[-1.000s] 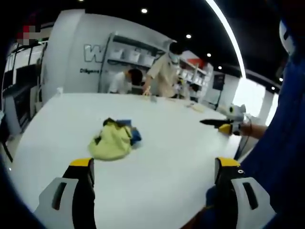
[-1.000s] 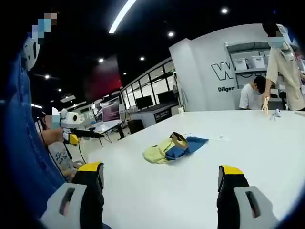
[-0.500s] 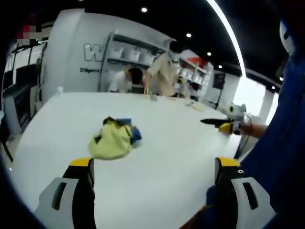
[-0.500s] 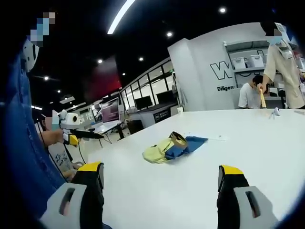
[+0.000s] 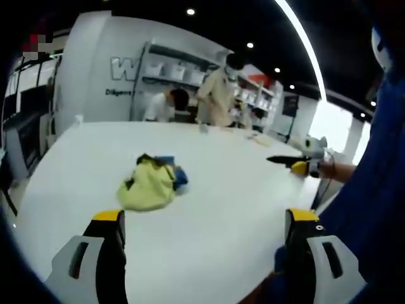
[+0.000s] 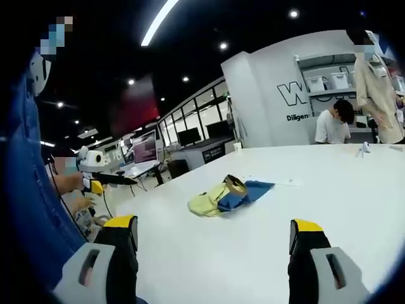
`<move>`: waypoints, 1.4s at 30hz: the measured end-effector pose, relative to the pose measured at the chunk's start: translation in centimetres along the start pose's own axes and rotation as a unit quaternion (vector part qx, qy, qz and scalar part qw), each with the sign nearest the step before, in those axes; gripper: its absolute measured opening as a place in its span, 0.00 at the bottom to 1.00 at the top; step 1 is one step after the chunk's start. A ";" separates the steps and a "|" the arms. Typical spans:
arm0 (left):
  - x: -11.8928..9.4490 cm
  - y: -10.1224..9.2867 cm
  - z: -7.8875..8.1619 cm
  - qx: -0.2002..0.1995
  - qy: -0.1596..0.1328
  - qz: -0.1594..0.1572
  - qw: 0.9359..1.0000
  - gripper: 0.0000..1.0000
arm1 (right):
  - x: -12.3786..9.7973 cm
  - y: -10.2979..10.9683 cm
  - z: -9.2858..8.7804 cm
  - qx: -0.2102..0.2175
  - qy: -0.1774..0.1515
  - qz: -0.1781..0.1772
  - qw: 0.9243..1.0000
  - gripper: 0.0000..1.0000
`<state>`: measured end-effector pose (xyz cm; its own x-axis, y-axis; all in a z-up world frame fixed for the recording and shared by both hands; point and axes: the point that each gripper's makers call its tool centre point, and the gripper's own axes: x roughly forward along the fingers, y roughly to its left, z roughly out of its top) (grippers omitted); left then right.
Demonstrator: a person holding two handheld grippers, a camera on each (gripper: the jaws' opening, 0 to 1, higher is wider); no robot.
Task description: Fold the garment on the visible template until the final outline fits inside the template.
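A crumpled yellow and blue garment (image 5: 150, 183) lies in a heap on the white table (image 5: 221, 209), well ahead of my left gripper (image 5: 205, 237), which stands open with nothing between its yellow-tipped jaws. In the right gripper view the same garment (image 6: 224, 195) sits beyond my open right gripper (image 6: 214, 240). A faint outline of the template (image 6: 278, 182) shows on the table just behind the garment. The right gripper (image 5: 297, 163) enters the left gripper view at the right table edge, and the left gripper (image 6: 101, 177) appears at the left in the right gripper view.
Two people (image 5: 215, 98) stand and lean at the table's far end, by white shelves (image 5: 174, 69). Small items (image 6: 365, 149) lie on the far part of the table. A blue sleeve (image 6: 31, 209) fills the side. Desks with monitors (image 6: 147, 149) stand past the table.
Both grippers hold their places. The standing person at the far end has shifted and turned; the garment has not moved.
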<state>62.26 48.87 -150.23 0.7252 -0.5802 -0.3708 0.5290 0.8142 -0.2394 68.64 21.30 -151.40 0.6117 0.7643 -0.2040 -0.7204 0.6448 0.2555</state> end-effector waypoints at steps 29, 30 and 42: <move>5.5 5.0 1.5 0.018 -0.003 -0.030 0.999 0.88 | 11.3 0.0 1.1 0.021 0.006 0.049 0.999 0.93; 5.8 5.2 1.6 0.018 -0.005 -0.031 0.999 0.86 | 11.7 -0.1 0.9 0.017 0.010 0.048 0.999 0.93; 10.6 8.7 3.2 0.010 -0.025 -0.060 0.998 0.82 | 18.6 -2.9 -1.2 0.063 0.051 0.035 0.996 0.80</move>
<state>75.90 49.75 -153.37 0.6766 -0.6746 -0.2951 0.6223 0.7381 -0.2607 81.72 33.63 -157.07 0.5200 0.8088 -0.2747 -0.7093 0.5881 0.3886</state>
